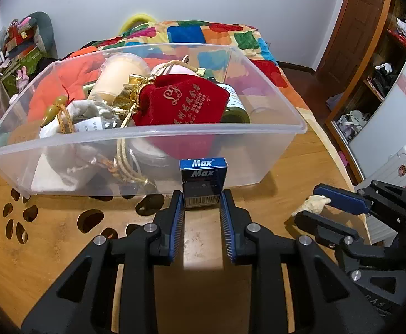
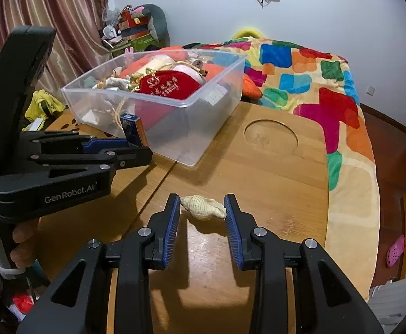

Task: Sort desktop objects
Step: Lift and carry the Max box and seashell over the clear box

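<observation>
Here, a blue box [image 1: 202, 183] marked "Max" is pinched by the left hand-held gripper [image 1: 202, 204], branded "GenRobot.AI"; a cream seashell [image 2: 203, 207] is pinched by the right hand-held gripper [image 2: 203, 208].

I'm in a home bedroom: a bed under a multicoloured patchwork blanket [image 2: 308, 83], striped pink curtains [image 2: 50, 14], an open wooden wardrobe [image 1: 369, 64].

"Max" twice on blue box [image 1: 203, 183] | "GenRobot.AI" on left gripper [image 2: 136, 146] body
</observation>
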### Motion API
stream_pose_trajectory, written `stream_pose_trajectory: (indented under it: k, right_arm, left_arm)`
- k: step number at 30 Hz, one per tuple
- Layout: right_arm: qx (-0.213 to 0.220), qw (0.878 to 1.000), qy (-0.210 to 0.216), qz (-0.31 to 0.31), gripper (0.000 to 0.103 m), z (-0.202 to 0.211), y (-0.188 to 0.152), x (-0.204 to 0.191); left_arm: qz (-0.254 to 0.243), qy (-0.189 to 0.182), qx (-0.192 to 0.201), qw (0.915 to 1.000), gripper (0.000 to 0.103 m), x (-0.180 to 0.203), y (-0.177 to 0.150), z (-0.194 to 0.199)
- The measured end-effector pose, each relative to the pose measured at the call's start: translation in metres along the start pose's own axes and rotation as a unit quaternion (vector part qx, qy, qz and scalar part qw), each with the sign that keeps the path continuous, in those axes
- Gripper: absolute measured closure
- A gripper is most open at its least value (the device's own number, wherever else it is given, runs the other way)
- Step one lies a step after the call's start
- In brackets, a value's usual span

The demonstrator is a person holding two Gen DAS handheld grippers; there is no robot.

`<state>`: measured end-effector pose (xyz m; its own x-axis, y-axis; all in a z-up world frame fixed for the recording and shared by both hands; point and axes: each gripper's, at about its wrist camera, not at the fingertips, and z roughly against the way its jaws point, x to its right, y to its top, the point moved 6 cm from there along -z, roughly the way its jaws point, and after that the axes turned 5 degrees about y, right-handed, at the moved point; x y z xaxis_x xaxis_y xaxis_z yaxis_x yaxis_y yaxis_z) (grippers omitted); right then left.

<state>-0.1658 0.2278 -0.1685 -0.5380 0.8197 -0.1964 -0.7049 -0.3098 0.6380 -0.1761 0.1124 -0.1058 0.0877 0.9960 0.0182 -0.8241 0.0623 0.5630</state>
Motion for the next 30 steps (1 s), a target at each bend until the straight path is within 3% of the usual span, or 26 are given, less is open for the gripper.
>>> stream_pose_trajectory:
  k: [21, 30]
  right_arm:
    - [0.051, 0.999, -0.011, 0.014, 0.073, 0.039, 0.028, -0.029]
    - [0.072, 0.997, -0.02, 0.022, 0.073, 0.046, 0.049, -0.039]
  left_arm:
    - [-0.018, -0.009, 0.055, 0.9983, 0.076, -0.022, 0.004, 0.051]
    - [-0.024, -0.034, 0.076, 0.9963, 0.076, -0.038, 0.018, 0.075]
